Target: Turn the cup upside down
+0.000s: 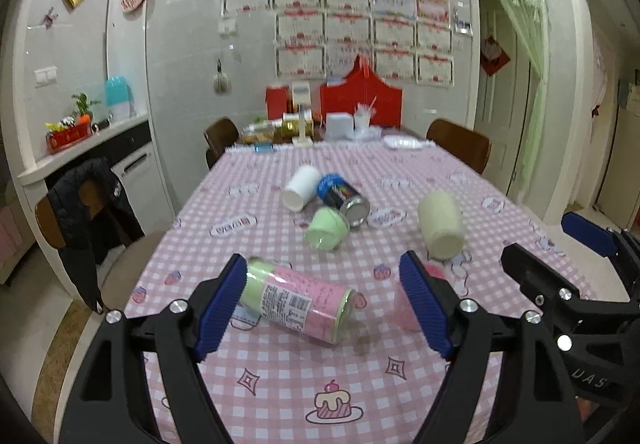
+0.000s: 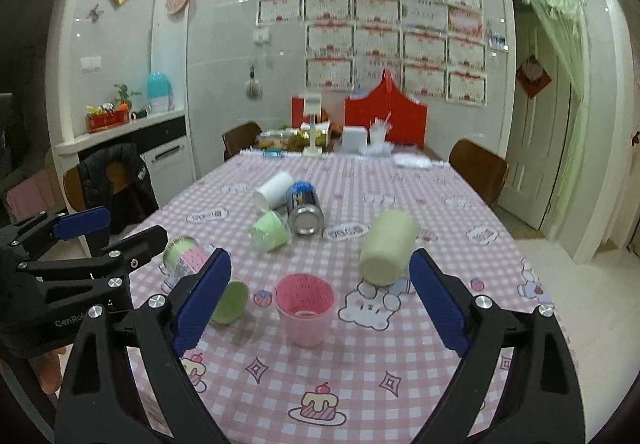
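A pink cup [image 2: 306, 314] stands upright, mouth up, on the pink checked tablecloth [image 2: 360, 372], between my right gripper's open fingers and just ahead of them. In the left wrist view it is mostly hidden behind my left gripper's right finger [image 1: 404, 306]. My right gripper [image 2: 320, 300] is open and empty. My left gripper [image 1: 324, 294] is open and empty, with a green and pink canister [image 1: 296, 304] lying on its side between its fingers. That canister also shows in the right wrist view [image 2: 188, 258].
A cream cup [image 2: 386, 248], a small green cup [image 2: 270, 230], a white cup [image 2: 274, 190] and a blue can [image 2: 304, 208] lie on their sides mid-table. Boxes and containers [image 2: 352, 138] crowd the far end. Chairs [image 2: 478, 170] stand around the table.
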The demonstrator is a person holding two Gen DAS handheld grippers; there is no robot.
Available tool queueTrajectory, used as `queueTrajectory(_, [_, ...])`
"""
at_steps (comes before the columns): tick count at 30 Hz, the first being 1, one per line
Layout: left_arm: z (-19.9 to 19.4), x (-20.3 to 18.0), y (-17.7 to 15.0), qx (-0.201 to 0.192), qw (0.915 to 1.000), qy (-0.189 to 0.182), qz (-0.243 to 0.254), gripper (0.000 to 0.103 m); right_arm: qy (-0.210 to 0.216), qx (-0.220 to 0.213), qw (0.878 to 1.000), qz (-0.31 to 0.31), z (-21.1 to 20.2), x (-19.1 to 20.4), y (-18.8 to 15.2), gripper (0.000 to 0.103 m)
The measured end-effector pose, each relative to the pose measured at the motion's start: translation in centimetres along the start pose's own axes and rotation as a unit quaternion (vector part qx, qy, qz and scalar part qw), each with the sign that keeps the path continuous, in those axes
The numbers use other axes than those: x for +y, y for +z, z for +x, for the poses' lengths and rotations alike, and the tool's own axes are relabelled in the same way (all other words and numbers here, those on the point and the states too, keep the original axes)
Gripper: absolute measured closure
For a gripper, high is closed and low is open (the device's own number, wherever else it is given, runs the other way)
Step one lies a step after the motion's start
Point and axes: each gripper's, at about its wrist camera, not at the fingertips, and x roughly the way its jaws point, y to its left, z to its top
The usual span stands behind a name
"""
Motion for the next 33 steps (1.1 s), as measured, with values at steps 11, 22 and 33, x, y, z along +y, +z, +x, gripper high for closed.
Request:
queueTrajectory(11, [-3.9,-0.2,0.0,-0.07,0.9971,0.027,-0.006,0.016,-0.01,-0.06,0.998,-0.007,-2.8,0.2,-0.1,0.008])
queueTrajectory(22, [-6.0,-0.6,0.1,-0.123,0.9912,0.05,0.003,0.016,-0.011,-0.087,0.996,-0.005,-4.0,0.2,-0.1,0.008])
queueTrajectory(33, [-5.9,-0.7,0.0,-0.143,0.9889,0.041,-0.001,0.016,-0.01,-0.098,0.995,-0.005,-4.2,-0.2,-0.3,0.008])
